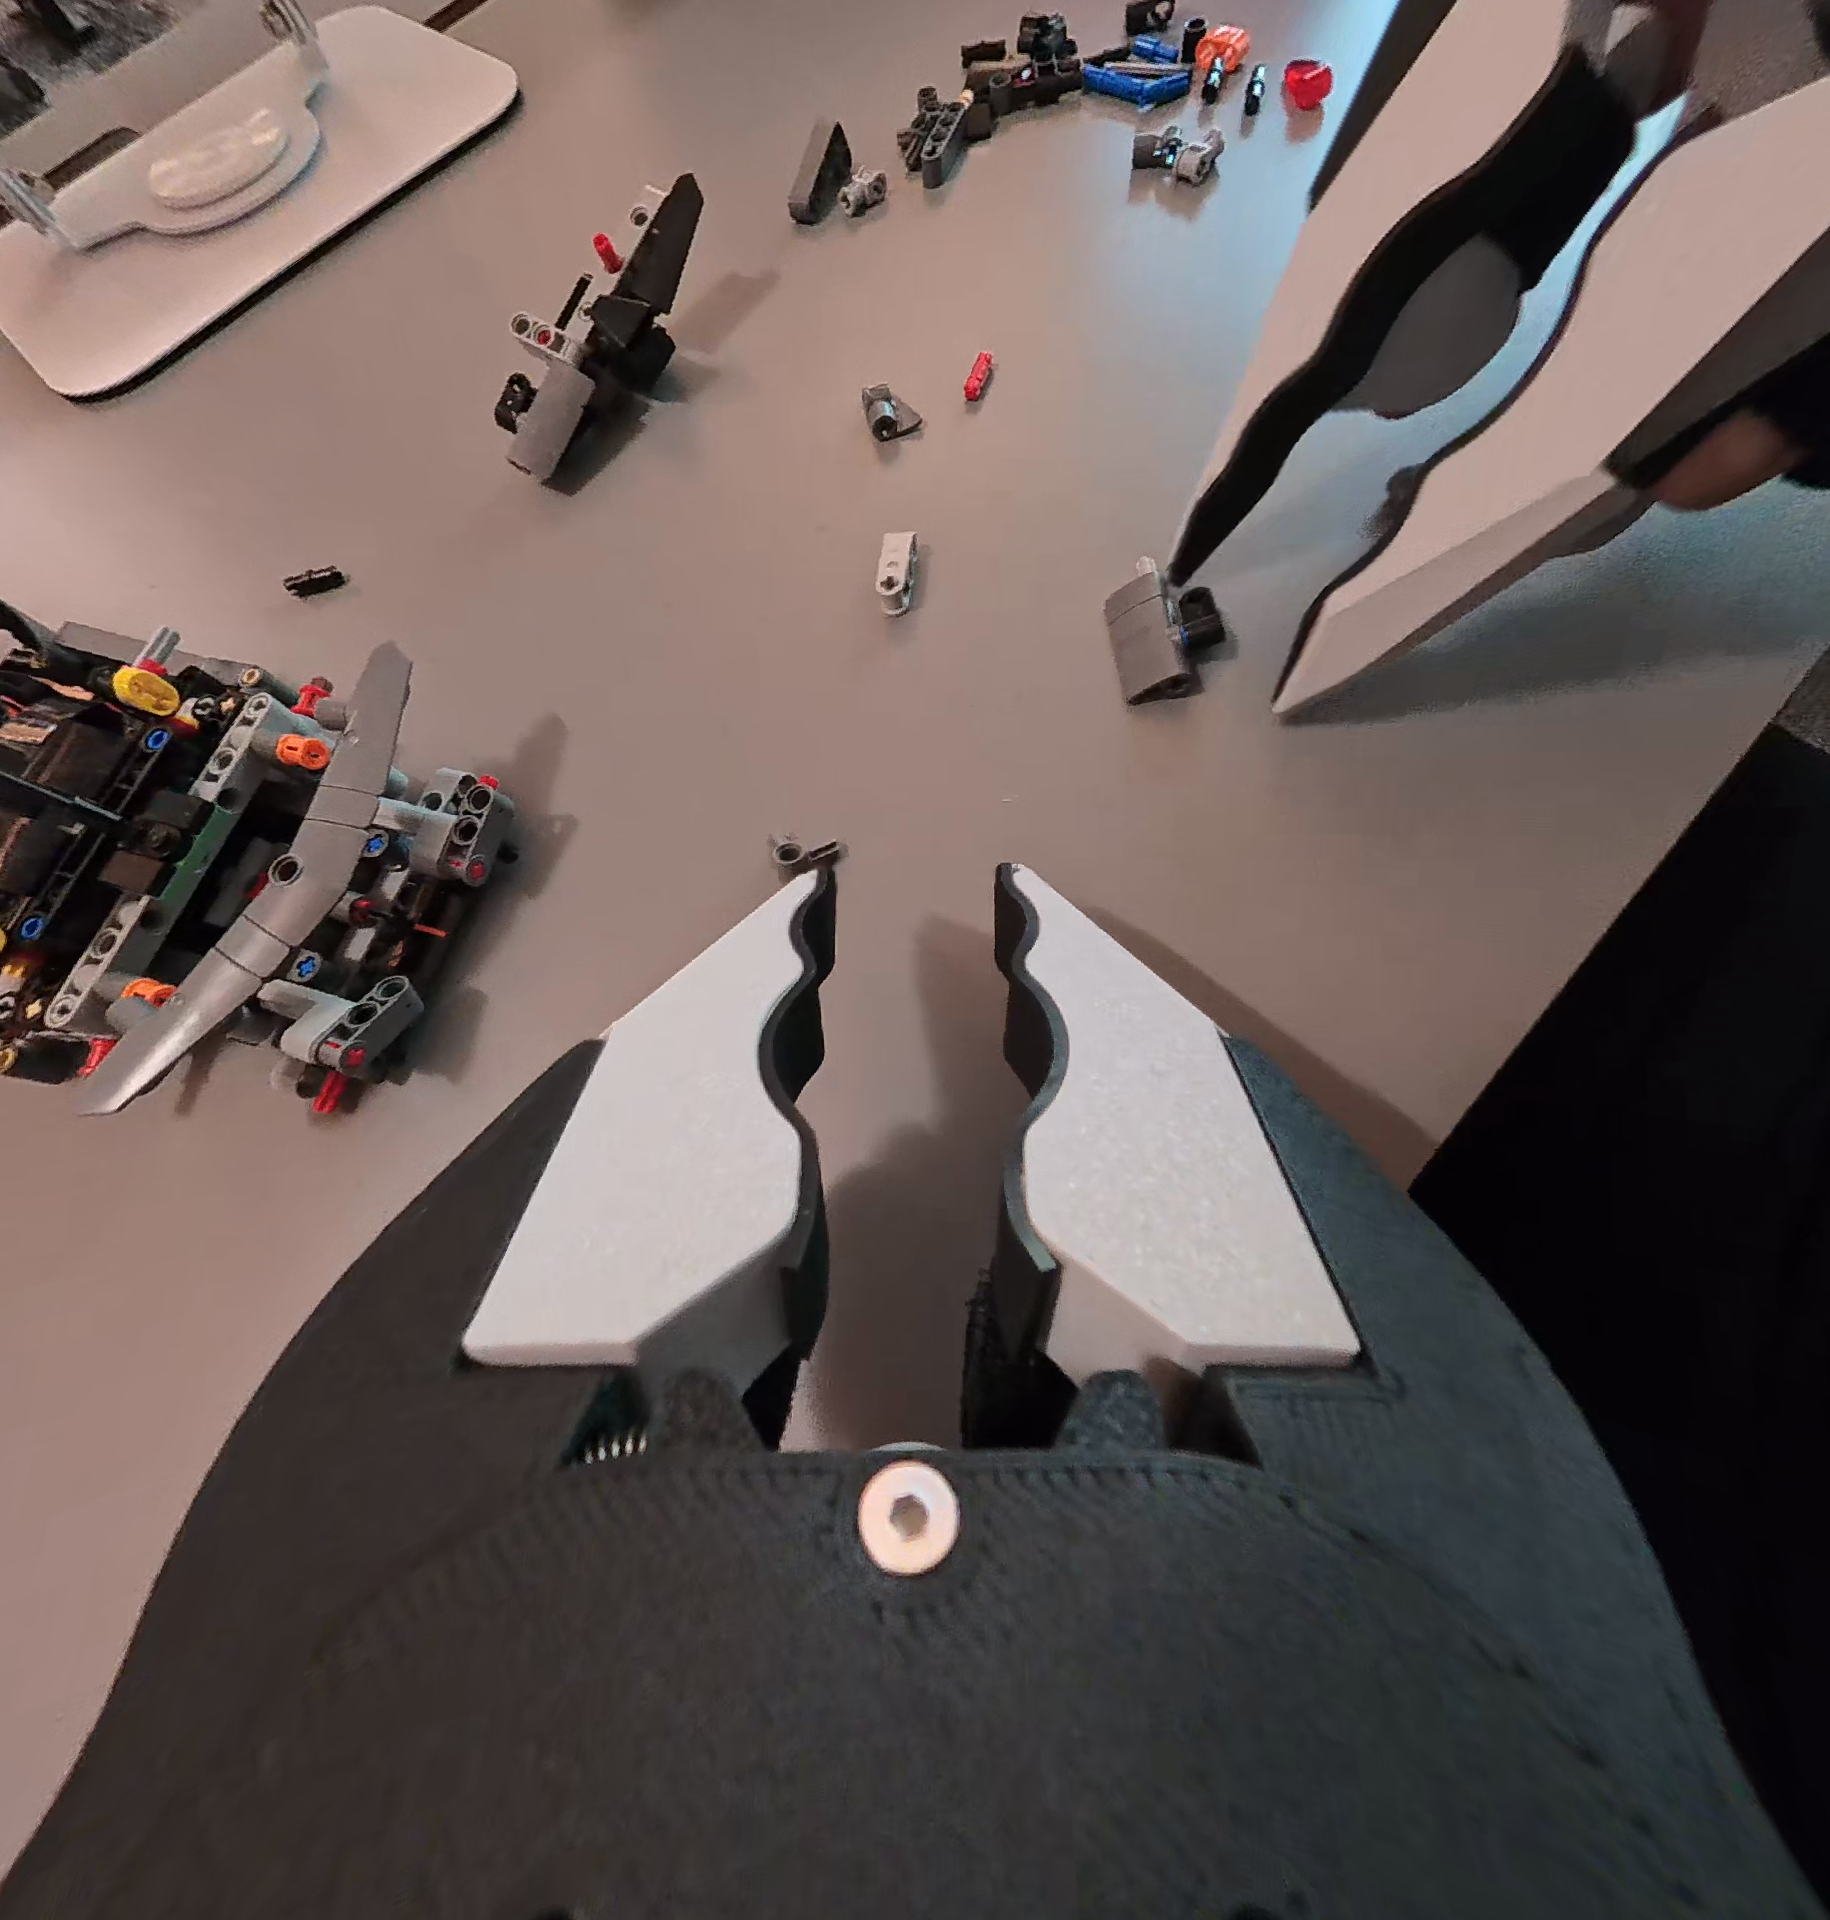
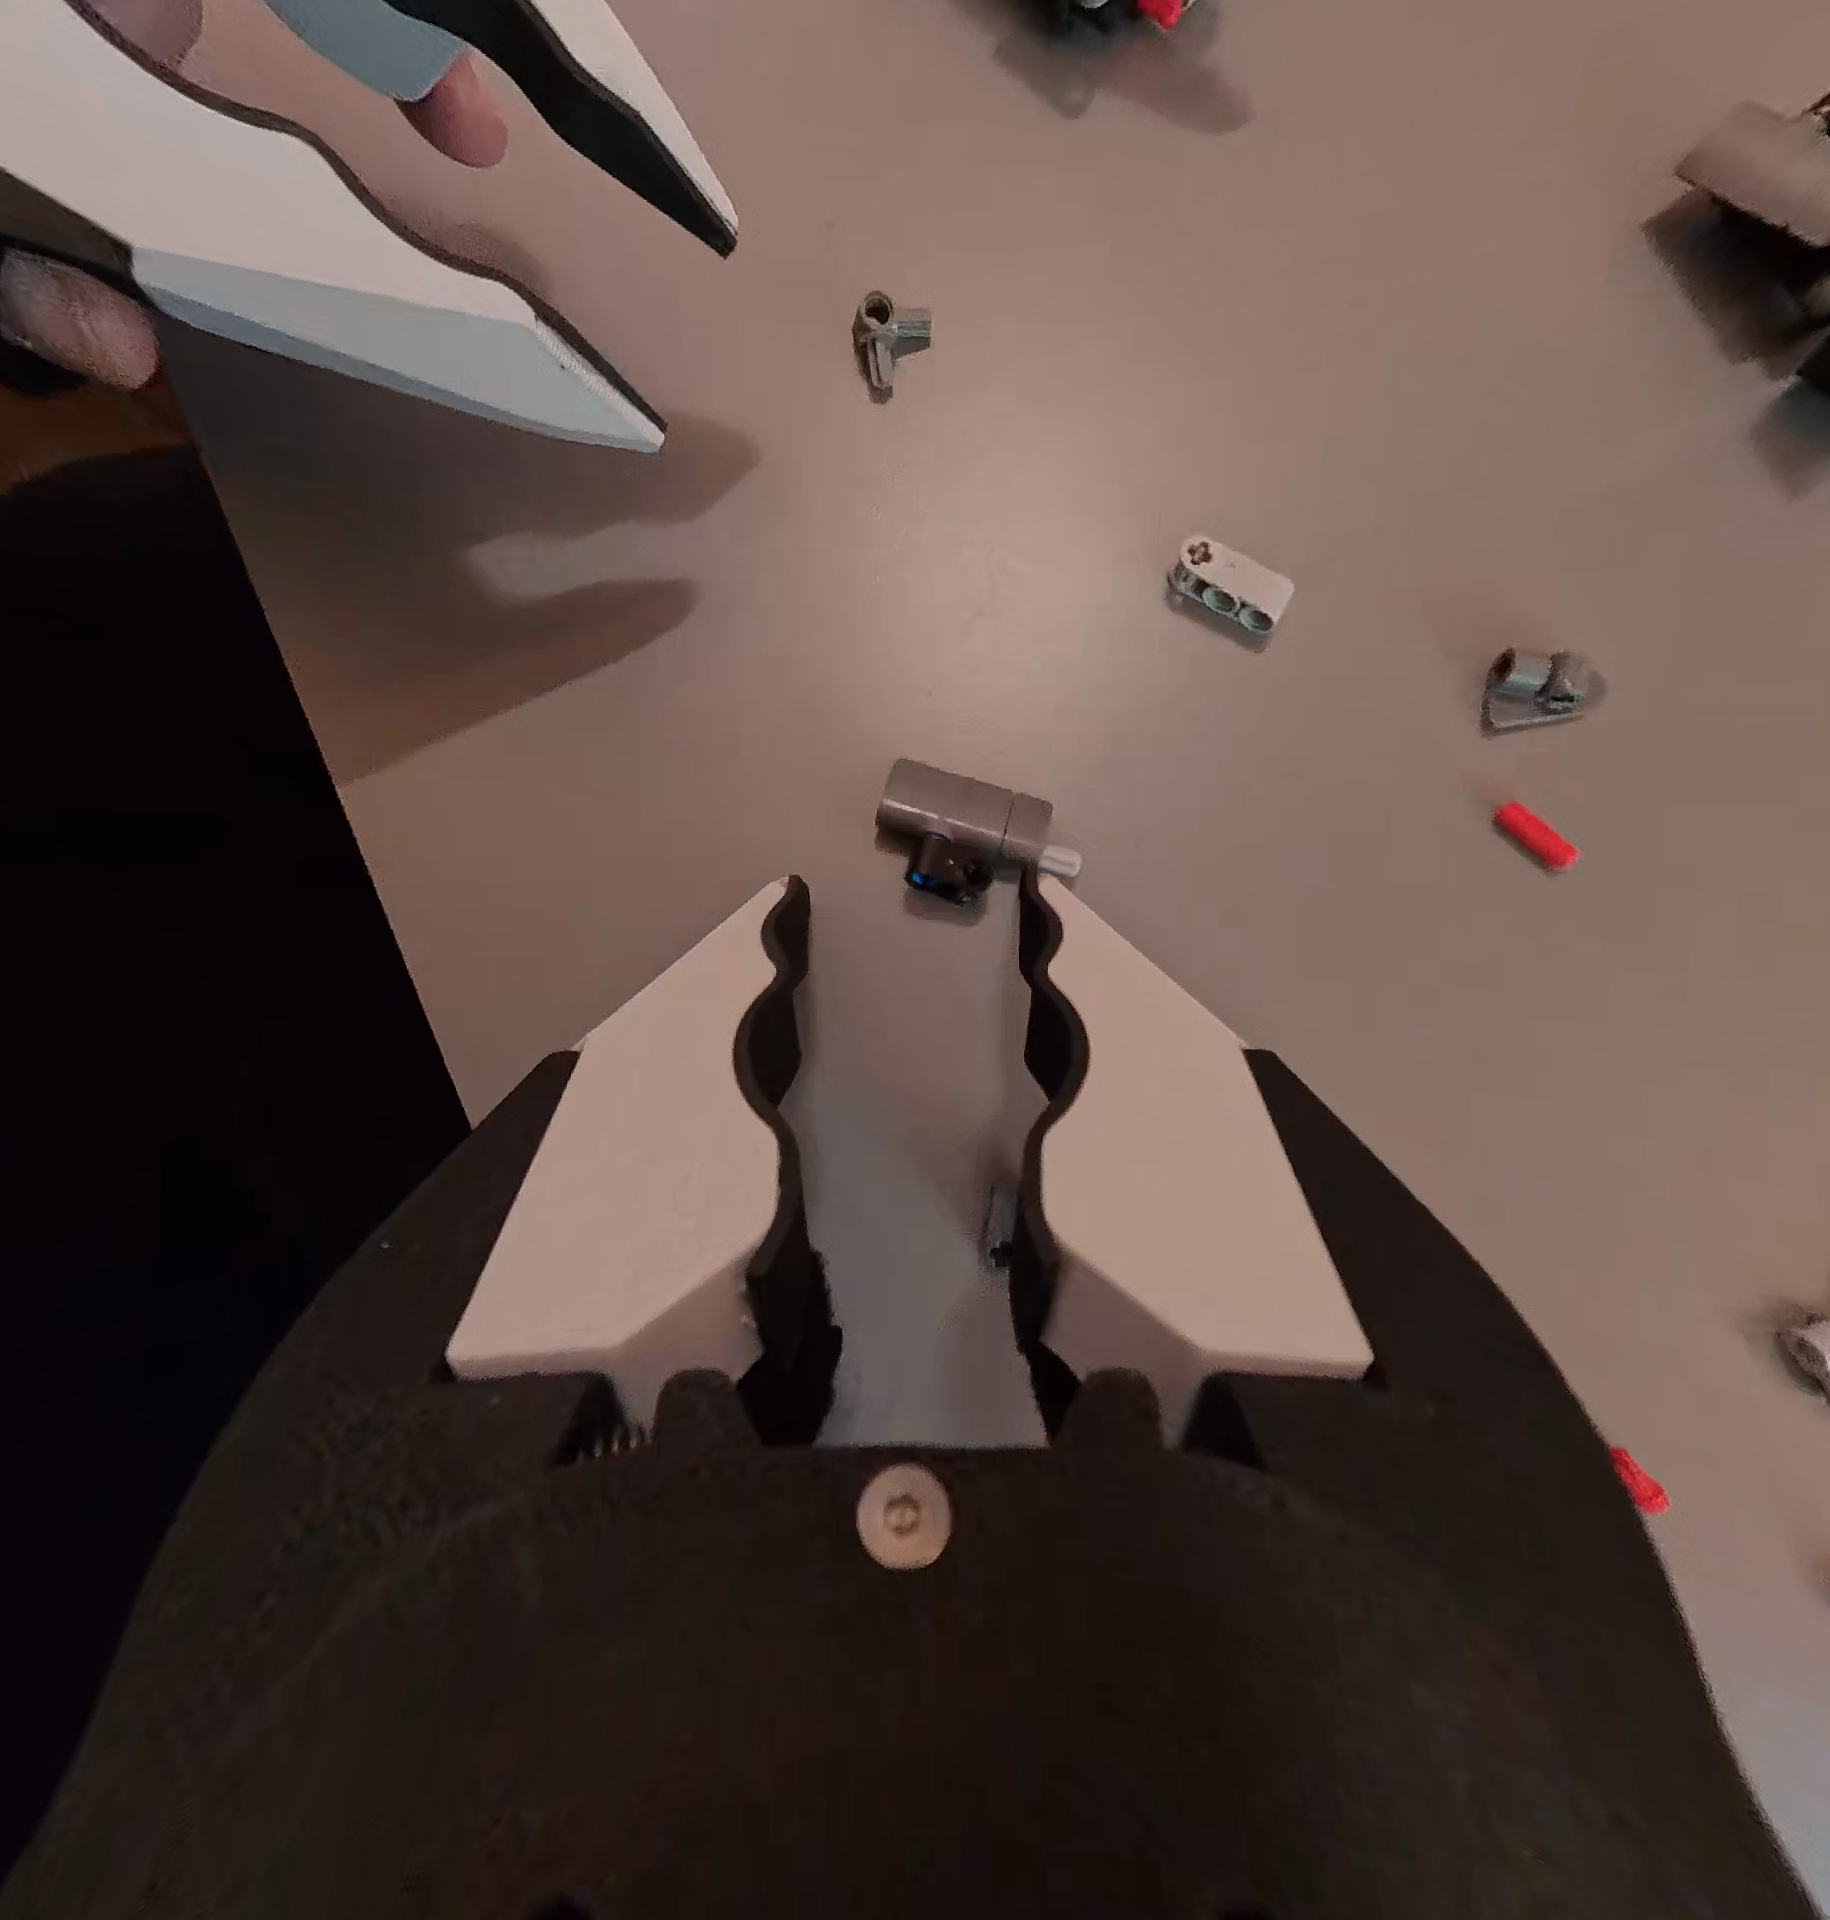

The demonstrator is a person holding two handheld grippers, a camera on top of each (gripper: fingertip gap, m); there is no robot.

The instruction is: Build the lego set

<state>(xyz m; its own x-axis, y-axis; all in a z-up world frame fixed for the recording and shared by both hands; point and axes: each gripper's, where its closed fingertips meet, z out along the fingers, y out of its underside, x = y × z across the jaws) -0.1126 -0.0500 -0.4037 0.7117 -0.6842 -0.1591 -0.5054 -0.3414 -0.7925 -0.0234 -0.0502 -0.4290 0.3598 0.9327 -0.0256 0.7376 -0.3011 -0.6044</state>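
Observation:
My left gripper (image 1: pixel 916 878) is open and empty, low over the grey table. A tiny grey connector (image 1: pixel 802 852) lies just past its left fingertip. The partly built lego model (image 1: pixel 194 862) sits to its left. My right gripper (image 2: pixel 913 888) is open, its tips just short of a small grey assembly with a black pin (image 2: pixel 968 821). One fingertip is at the assembly's axle stub. The left wrist view shows this assembly (image 1: pixel 1160 639) by the right gripper (image 1: pixel 1233 639). The left gripper (image 2: pixel 693 343) also shows at the upper left of the right wrist view.
A black and grey sub-assembly (image 1: pixel 599 332), a light grey beam (image 1: pixel 898 571), a grey piece (image 1: pixel 888 414), a red pin (image 1: pixel 978 376) and a black pin (image 1: pixel 316 580) lie loose. A pile of parts (image 1: pixel 1098 83) is at the back. A white stand (image 1: pixel 236 187) stands back left. The table edge (image 1: pixel 1513 1039) runs along the right. The left tips stand about 4 centimetres off the tiny grey connector (image 1: pixel 802 852). The right camera catches it too, in the right wrist view (image 2: pixel 902 351).

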